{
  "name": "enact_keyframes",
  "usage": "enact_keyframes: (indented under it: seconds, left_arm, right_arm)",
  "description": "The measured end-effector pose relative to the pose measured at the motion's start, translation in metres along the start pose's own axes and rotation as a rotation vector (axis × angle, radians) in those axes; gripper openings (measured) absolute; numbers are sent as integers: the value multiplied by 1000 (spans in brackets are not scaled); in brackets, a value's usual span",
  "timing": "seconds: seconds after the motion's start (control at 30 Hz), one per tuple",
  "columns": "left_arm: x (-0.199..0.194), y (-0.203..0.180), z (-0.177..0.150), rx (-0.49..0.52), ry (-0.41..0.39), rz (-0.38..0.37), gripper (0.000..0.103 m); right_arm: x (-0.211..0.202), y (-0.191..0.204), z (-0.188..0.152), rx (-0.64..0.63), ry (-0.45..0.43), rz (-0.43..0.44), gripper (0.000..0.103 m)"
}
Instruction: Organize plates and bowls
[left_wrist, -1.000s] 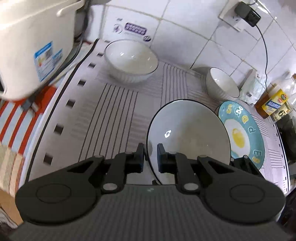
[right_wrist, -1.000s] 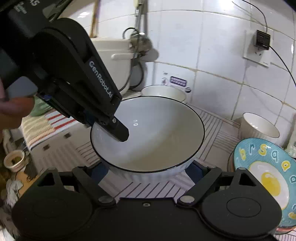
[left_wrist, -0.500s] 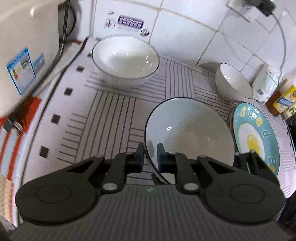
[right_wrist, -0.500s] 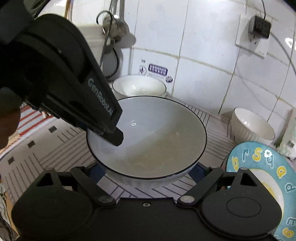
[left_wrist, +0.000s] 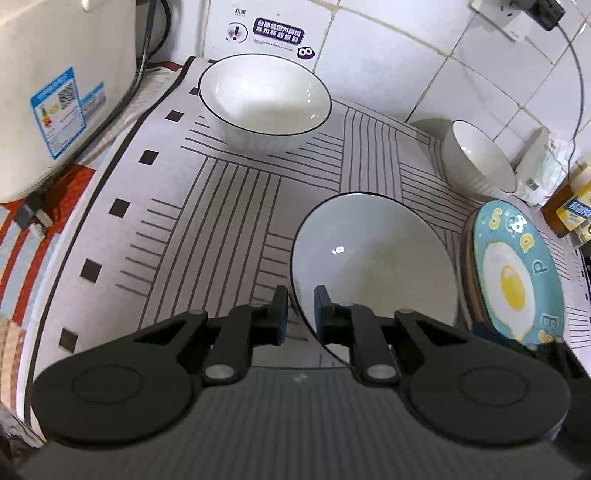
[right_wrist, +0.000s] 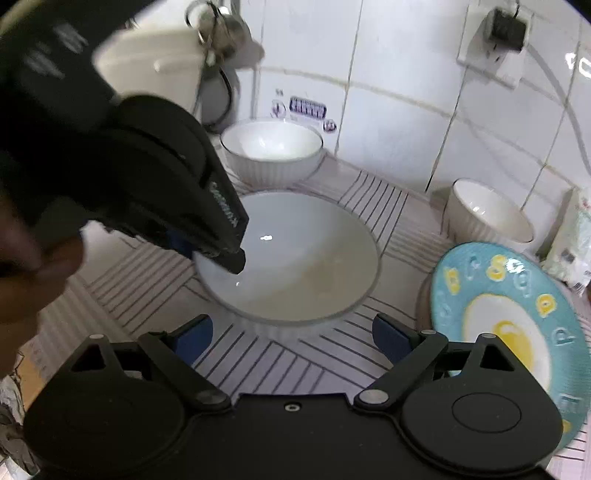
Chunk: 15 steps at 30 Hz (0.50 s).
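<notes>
Left gripper (left_wrist: 298, 314) pinches near rim of black-rimmed bowl (left_wrist: 376, 266) for carrying; right gripper (right_wrist: 291, 332) spread wide, empty, just before that bowl.

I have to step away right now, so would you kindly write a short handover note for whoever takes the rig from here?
Left hand-held gripper: shut on the near rim of the wide bowl, one finger inside, one outside.
Right hand-held gripper: open, holding nothing, just short of that bowl.
Things: second wide bowl at the back by the wall; small bowl to the right; egg-print plate topping a stack at the right edge of the striped mat.
Done: plates stacked.
Left: nest the three bowls, none yet together.
</notes>
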<state>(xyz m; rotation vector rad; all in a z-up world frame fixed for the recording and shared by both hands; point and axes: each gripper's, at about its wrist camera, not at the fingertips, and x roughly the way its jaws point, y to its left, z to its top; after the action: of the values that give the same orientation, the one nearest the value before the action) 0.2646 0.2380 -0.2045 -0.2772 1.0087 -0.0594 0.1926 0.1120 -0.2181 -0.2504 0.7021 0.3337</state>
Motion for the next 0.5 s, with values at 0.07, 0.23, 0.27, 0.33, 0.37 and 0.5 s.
enact_keyframes:
  seconds: [0.07,0.23,0.27,0.33,0.37,0.5]
  left_arm:
    - [-10,-2,-3,1,-11,16,14]
    - [-44,-17,-10,39,-61,49,14]
    - [-52,-21,-11,48,-73,55,16]
    - [-67,-29,-13,59,-92,53,16]
    - [-73,-33,-14,58,-97,51,16]
    - [-97,-51,-20,73,-149,57,26]
  right_arm:
    - [-19,-6,-5,8,-31,6,95]
    - [-58,-32,-14,89,-83,11,94]
    - [-66,-38,-15,106,-94,43,94]
    - [-79,-50,-16,134,-110,98,92]
    - [-86,-55,-16,145,-125,109,92]
    - [-113,-64,-15,127,-185,66,92]
